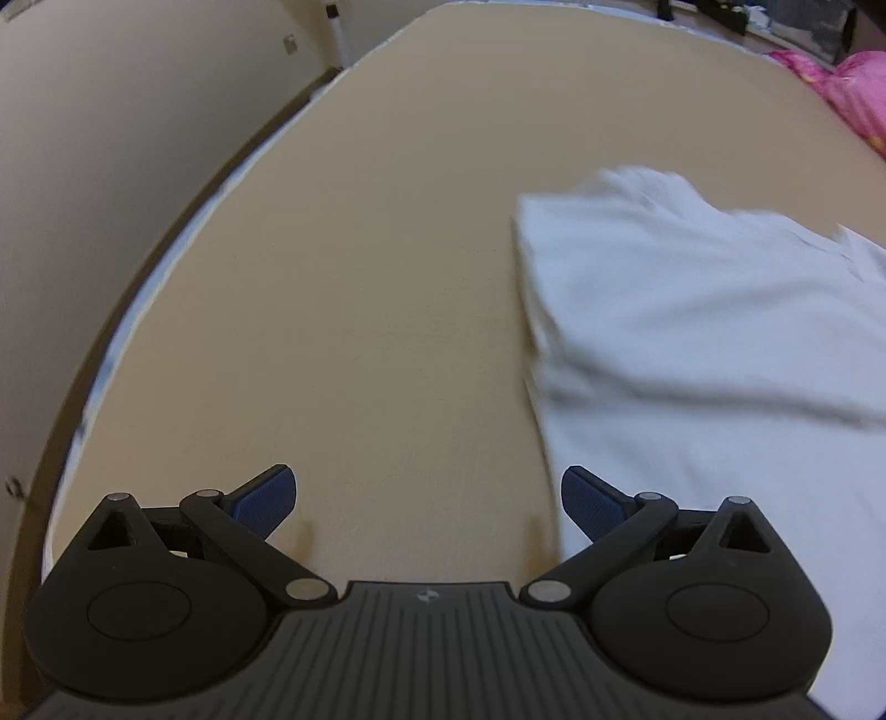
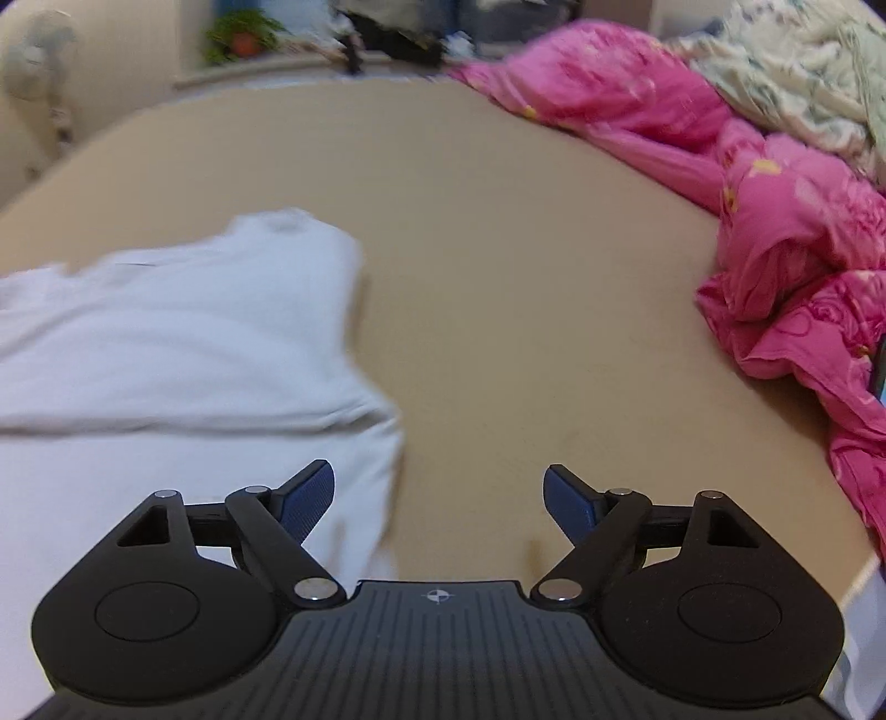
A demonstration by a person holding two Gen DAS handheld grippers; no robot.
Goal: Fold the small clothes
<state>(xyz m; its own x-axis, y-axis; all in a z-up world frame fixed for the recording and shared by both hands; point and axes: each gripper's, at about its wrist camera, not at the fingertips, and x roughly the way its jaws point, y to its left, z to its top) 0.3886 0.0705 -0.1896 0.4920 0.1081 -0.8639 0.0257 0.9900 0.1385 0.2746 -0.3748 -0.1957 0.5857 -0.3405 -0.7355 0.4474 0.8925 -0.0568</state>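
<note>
A white garment [image 1: 703, 310] lies partly folded on the tan bed surface [image 1: 360, 277], at the right of the left wrist view. My left gripper [image 1: 429, 498] is open over bare surface just left of the garment's edge, nothing between its blue pads [image 1: 266, 498]. In the right wrist view the same white garment [image 2: 177, 332] lies at the left, with a fold running across it. My right gripper [image 2: 440, 498] is open at the garment's right edge; its left pad [image 2: 310, 498] hangs over the cloth, its right one over the tan surface. Nothing is held.
A crumpled pink quilt [image 2: 775, 249] lies along the right side, with a pale patterned blanket [image 2: 786, 72] behind it. A potted plant [image 2: 243, 33] and a fan [image 2: 39, 61] stand beyond the far edge. The bed's left edge [image 1: 166, 249] borders a pale wall.
</note>
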